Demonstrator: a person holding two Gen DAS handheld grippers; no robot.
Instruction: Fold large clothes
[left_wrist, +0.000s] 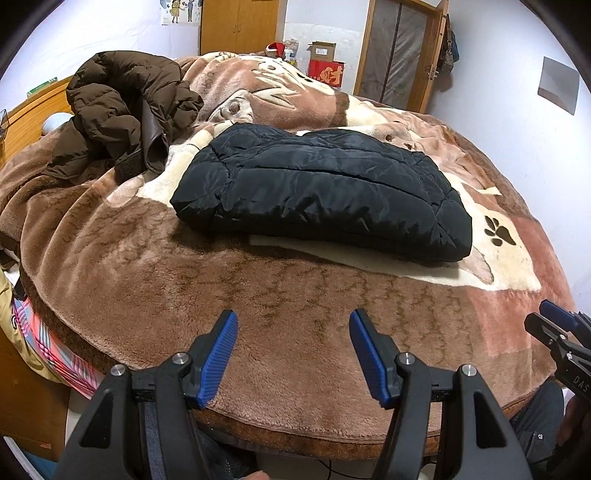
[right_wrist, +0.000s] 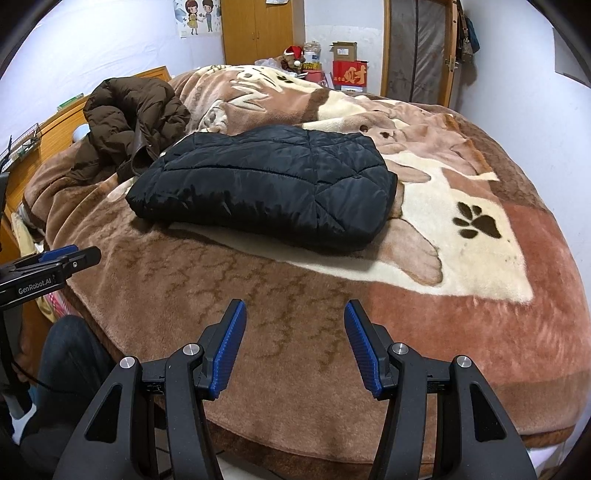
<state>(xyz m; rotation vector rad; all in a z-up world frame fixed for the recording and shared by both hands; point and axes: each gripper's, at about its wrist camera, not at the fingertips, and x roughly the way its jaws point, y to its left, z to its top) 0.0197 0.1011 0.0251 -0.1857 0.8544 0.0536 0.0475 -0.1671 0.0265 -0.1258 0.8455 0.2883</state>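
A black quilted jacket (left_wrist: 325, 184) lies folded into a compact rectangle in the middle of the bed; it also shows in the right wrist view (right_wrist: 266, 184). A brown puffer coat (left_wrist: 122, 107) lies crumpled at the far left of the bed, also in the right wrist view (right_wrist: 129, 118). My left gripper (left_wrist: 293, 321) is open and empty above the near edge of the bed, well short of the black jacket. My right gripper (right_wrist: 295, 310) is open and empty, likewise near the front edge. Each gripper shows at the side of the other's view.
The bed carries a brown and cream plush blanket (left_wrist: 258, 295) with paw prints (right_wrist: 476, 221). A wooden headboard (left_wrist: 33, 118) stands at the left. Boxes (right_wrist: 349, 72) and clutter sit behind the bed, beside a wooden wardrobe (right_wrist: 258, 29) and a door (right_wrist: 417, 48).
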